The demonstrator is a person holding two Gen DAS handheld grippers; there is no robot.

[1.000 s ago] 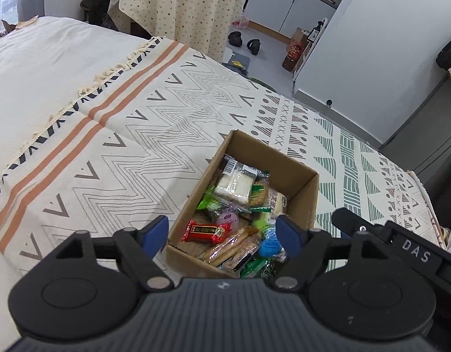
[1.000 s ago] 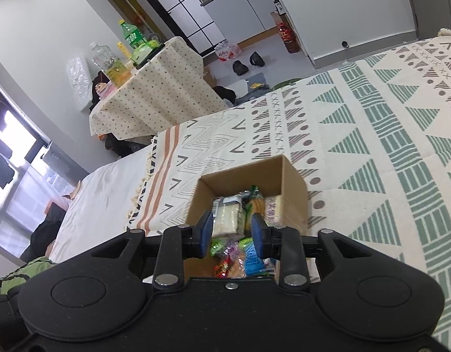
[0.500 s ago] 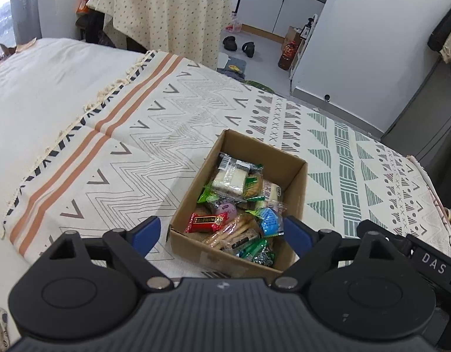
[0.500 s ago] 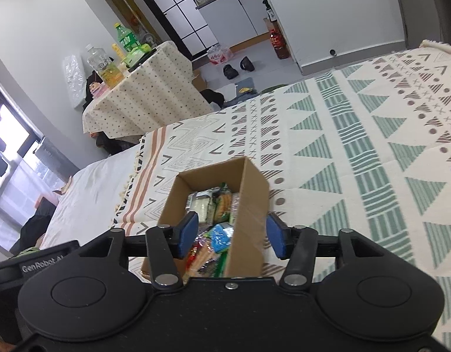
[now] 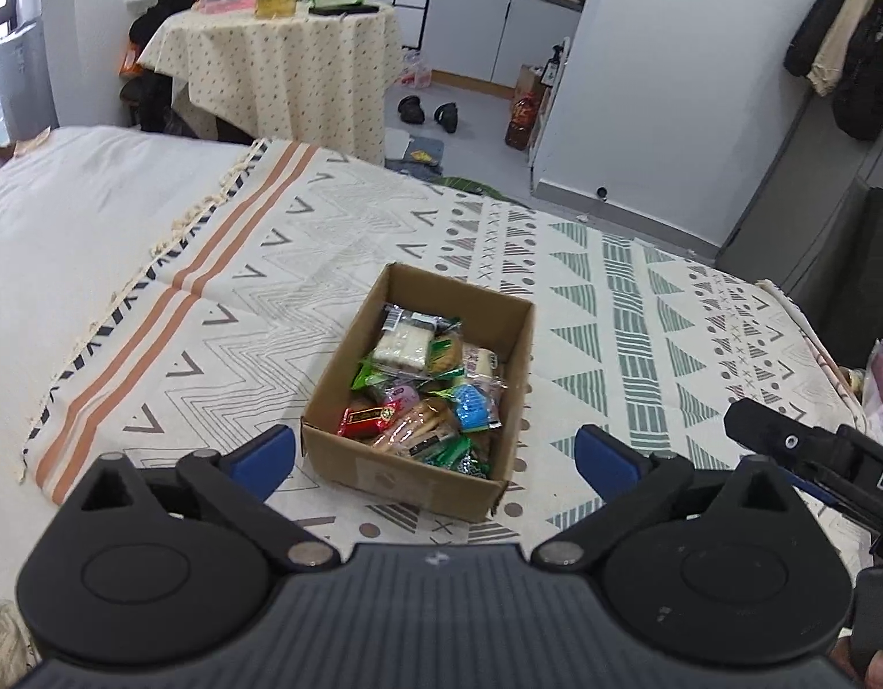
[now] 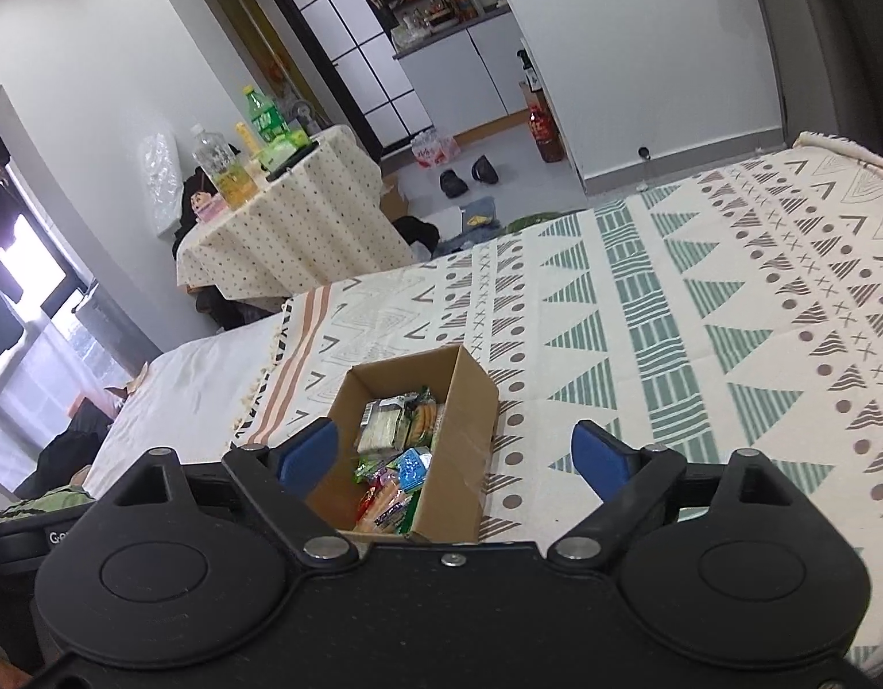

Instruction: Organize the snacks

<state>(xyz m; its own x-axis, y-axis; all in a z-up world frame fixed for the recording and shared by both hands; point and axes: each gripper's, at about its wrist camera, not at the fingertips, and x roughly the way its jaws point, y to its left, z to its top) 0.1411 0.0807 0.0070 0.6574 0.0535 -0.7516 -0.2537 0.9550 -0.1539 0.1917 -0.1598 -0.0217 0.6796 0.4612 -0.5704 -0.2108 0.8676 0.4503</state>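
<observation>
A cardboard box [image 5: 416, 394] sits on a patterned blanket [image 5: 625, 310] spread over a bed, and it is filled with wrapped snacks [image 5: 424, 384]. Among them a white sandwich pack [image 5: 402, 341] lies at the far end, a red bar [image 5: 366, 417] near the front left, and a blue packet [image 5: 471, 406] toward the right wall. The left gripper [image 5: 436, 452] hangs above the near edge of the box with its blue fingers [image 5: 264, 451] spread wide and nothing between them. The right gripper [image 6: 459, 453] is also spread wide and empty, with the box [image 6: 441, 436] seen between its fingers [image 6: 597, 457] from the right side. Beyond the bed stands a table [image 5: 281, 63] under a dotted cloth with bottles [image 6: 235, 166] on top, and shoes [image 5: 430, 112] lie on the floor
</observation>
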